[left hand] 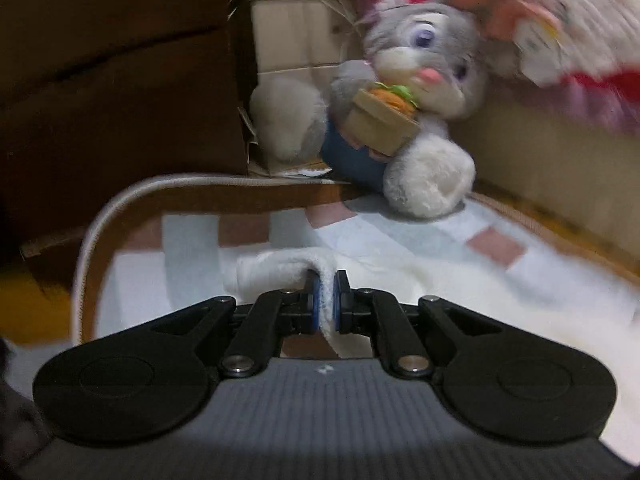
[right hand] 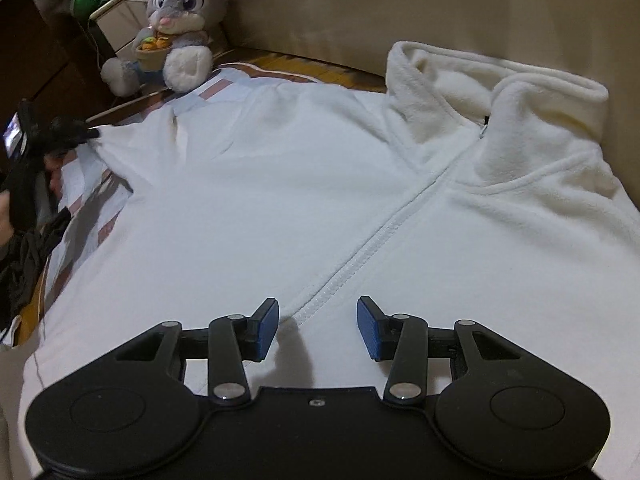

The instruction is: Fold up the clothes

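Nearest in the right wrist view, the right gripper (right hand: pixel 317 326) hovers over the lower front of a white fleece jacket (right hand: pixel 280 184), its blue-padded fingers (right hand: pixel 266 330) spread apart with nothing between them; the end of the jacket's zipper seam (right hand: pixel 360 252) lies just beyond the gap. The jacket is spread front-up on a bed covered by a checked sheet (right hand: pixel 216 90) of pale blue, white and dusty pink squares. The seam runs away to the right toward the stand-up collar (right hand: pixel 496 92), which rests at the far right near the beige wall (right hand: pixel 360 12).

At the left edge of that view, the left gripper (right hand: pixel 90 134) meets the jacket's far left corner, where the fabric is drawn to a point. The left wrist view shows this close up: the left gripper (left hand: pixel 327 304) has its fingers (left hand: pixel 314 304) pressed together on a fold of the white fleece (left hand: pixel 288 266), which rises between the blue pads. The view is blurred.

Beyond, at the far corner of the bed, a grey and white plush rabbit (right hand: pixel 176 24) sits holding a small basket of toy vegetables (left hand: pixel 384 116). Behind it stand a pale cabinet (left hand: pixel 292 36) and dark brown furniture (left hand: pixel 112 80) to the left.
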### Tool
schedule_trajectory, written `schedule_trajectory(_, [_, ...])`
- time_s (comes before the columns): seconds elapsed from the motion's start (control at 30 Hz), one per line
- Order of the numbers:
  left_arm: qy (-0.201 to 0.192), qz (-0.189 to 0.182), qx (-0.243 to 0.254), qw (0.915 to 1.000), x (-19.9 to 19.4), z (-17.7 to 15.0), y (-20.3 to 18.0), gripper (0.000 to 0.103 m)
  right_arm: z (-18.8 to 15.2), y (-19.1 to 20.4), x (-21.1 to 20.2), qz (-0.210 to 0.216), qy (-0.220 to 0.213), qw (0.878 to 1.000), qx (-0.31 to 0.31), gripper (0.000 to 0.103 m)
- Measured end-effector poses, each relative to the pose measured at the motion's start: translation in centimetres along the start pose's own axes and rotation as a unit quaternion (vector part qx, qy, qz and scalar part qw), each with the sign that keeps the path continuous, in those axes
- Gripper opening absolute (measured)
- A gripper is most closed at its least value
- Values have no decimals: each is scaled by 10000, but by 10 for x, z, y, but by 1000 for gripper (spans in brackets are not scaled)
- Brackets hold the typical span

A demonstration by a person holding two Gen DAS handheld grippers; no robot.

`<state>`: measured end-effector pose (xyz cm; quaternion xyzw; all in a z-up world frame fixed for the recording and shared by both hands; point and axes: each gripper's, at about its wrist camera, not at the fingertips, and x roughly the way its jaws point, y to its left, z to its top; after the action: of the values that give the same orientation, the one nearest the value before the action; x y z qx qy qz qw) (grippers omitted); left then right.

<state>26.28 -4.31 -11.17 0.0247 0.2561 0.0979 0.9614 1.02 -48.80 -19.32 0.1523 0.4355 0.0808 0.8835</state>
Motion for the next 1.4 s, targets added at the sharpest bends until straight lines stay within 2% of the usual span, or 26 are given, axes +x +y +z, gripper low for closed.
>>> schedule_trajectory(0.07, [124,-59,-61,9999,-6,-10,-1,6,2,-2,-2,-6,8,10000,65,49])
schedule_trajectory(0.17, [-124,-149,-130,9997,-24,-10,-9,6,4,-4,-10,-128,1,9997,187,49])
schedule_trajectory(0.27, [-593,-718,-55,9956,-53,3,-28,6,3,-6,-28,-146,6,9996,260,49])
schedule_trajectory(0.37, [-1025,-1453,689,9816,-90,7,-69,6,-8,-3,-44,-20,112,9992,376,49])
schedule_trajectory(0.43, [-1242,-1979,1187,9651,-117,7,-98,6,-22,-5,-52,-58,23,9955,940,50])
schedule_trajectory(0.5, [-1222,-2613,1346,9480,-151,1,-118,6,-38,-11,-56,70,-37,9876,1569,50])
schedule_trajectory(0.53, [-1253,-2987,1477,9345,-174,-5,-126,6,-43,-13,-57,108,-39,9839,1784,50])
schedule_trajectory(0.57, [-1301,-3400,1633,9170,-198,-14,-131,6,-45,-14,-56,123,-28,9829,1836,50])
schedule_trajectory(0.63, [-1278,-4079,1863,8846,-235,-32,-133,6,-44,-16,-58,81,-186,9855,1686,50])
schedule_trajectory(0.7, [-1040,-4641,2202,8517,-260,-57,-130,6,-45,-23,-58,225,-343,9841,1728,50])
schedule_trajectory(0.73, [-894,-4840,2382,8373,-269,-69,-129,7,-46,-28,-57,328,-430,9820,1812,50])
schedule_trajectory(0.77, [-685,-4852,2595,8322,-270,-84,-130,7,-47,-32,-54,405,-482,9796,1907,50])
schedule_trajectory(0.8, [-470,-4832,2760,8295,-269,-96,-131,7,-47,-36,-51,476,-528,9772,2002,50])
schedule_trajectory(0.87, [-7,-4652,2801,8397,-257,-112,-133,7,-44,-36,-46,599,-610,9749,2057,50])
schedule_trajectory(0.93, [407,-4670,2441,8489,-248,-113,-131,10,-38,-32,-41,763,-732,9742,1992,50])
schedule_trajectory(1.0, [736,-4739,2084,8524,-241,-110,-128,10,-34,-31,-37,922,-831,9718,2006,50])
schedule_trajectory(1.13, [994,-4967,2144,8351,-247,-116,-134,15,-31,-25,-30,1271,-916,9647,2118,50])
schedule_trajectory(1.23, [1049,-5134,2492,8144,-262,-128,-143,34,-28,-15,-30,1362,-915,9663,1983,50])
schedule_trajectory(1.3, [1052,-5189,2716,8037,-271,-134,-147,38,-26,-8,-32,1391,-948,9688,1820,51])
schedule_trajectory(1.37, [1238,-5206,2655,8020,-269,-135,-147,38,-25,-1,-36,1416,-995,9714,1623,52])
schedule_trajectory(1.4, [1283,-5186,2484,8080,-269,-134,-145,38,-24,3,-38,1432,-1010,9729,1507,52])
